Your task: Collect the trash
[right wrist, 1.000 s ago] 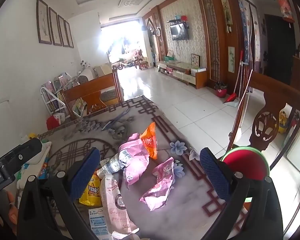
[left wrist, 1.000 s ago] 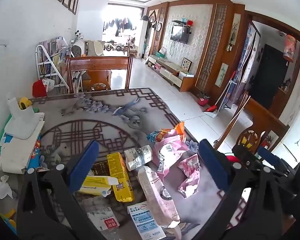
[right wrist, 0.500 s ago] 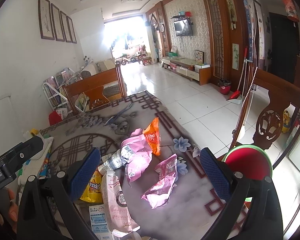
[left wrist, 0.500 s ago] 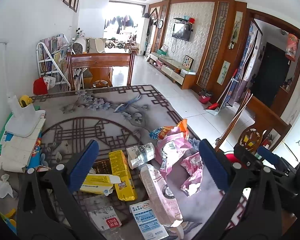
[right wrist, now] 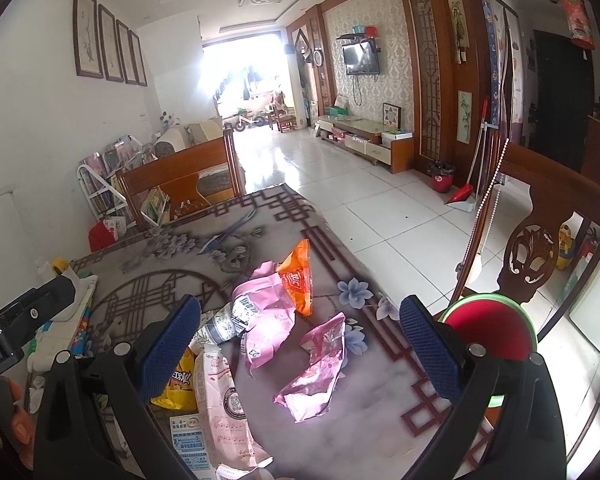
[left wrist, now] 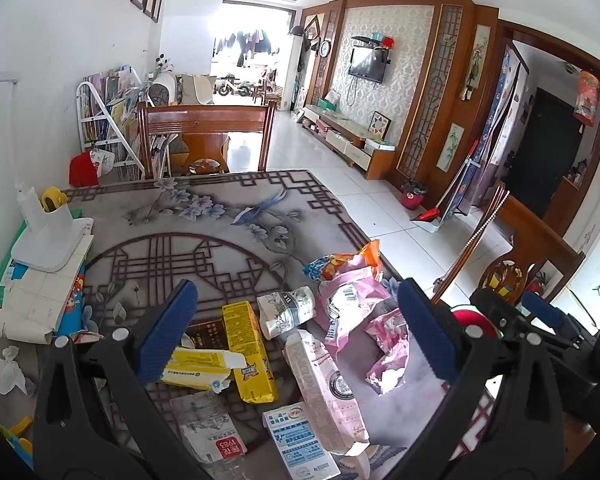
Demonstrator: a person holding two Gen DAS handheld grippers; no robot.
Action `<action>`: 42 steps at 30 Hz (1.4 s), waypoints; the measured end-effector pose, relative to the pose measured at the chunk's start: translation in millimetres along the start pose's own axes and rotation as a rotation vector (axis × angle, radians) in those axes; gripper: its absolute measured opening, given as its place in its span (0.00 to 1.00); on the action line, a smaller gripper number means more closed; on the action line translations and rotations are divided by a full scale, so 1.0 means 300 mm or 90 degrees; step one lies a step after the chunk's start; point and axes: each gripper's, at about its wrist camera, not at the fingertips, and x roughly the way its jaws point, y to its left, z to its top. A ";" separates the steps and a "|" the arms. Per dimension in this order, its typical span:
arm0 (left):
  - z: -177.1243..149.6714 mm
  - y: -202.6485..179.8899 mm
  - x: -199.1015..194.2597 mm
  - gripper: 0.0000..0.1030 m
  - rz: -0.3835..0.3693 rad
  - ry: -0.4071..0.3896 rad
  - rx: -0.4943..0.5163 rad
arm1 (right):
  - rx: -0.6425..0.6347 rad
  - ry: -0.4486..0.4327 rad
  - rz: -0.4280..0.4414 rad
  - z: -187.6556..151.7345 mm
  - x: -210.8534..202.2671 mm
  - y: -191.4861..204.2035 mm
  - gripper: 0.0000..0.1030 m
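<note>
Trash lies strewn over the near half of the patterned table: a yellow box, a crushed paper cup, a long pink pack, pink wrappers and an orange bag. My left gripper hovers open above the yellow box and cup, holding nothing. In the right wrist view the small pink wrapper, the larger pink wrapper and the orange bag lie ahead of my right gripper, which is open and empty. A red bin with a green rim stands beside the table's right edge.
A white stand and stacked papers occupy the table's left side. Wooden chairs stand at the far end and at the right. Crumpled tissue lies at the near left. Tiled floor stretches beyond.
Both grippers have risen and tilted slightly, so the table and trash sit a little lower in each view. Both stay open; no trash has moved.
</note>
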 end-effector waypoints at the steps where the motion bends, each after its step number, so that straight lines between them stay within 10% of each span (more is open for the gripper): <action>1: -0.001 0.001 0.002 0.95 0.001 0.001 0.000 | -0.001 0.000 0.000 -0.001 -0.001 0.000 0.93; 42: -0.035 0.032 0.004 0.95 -0.005 0.021 0.002 | 0.014 0.013 0.017 -0.014 -0.003 -0.015 0.93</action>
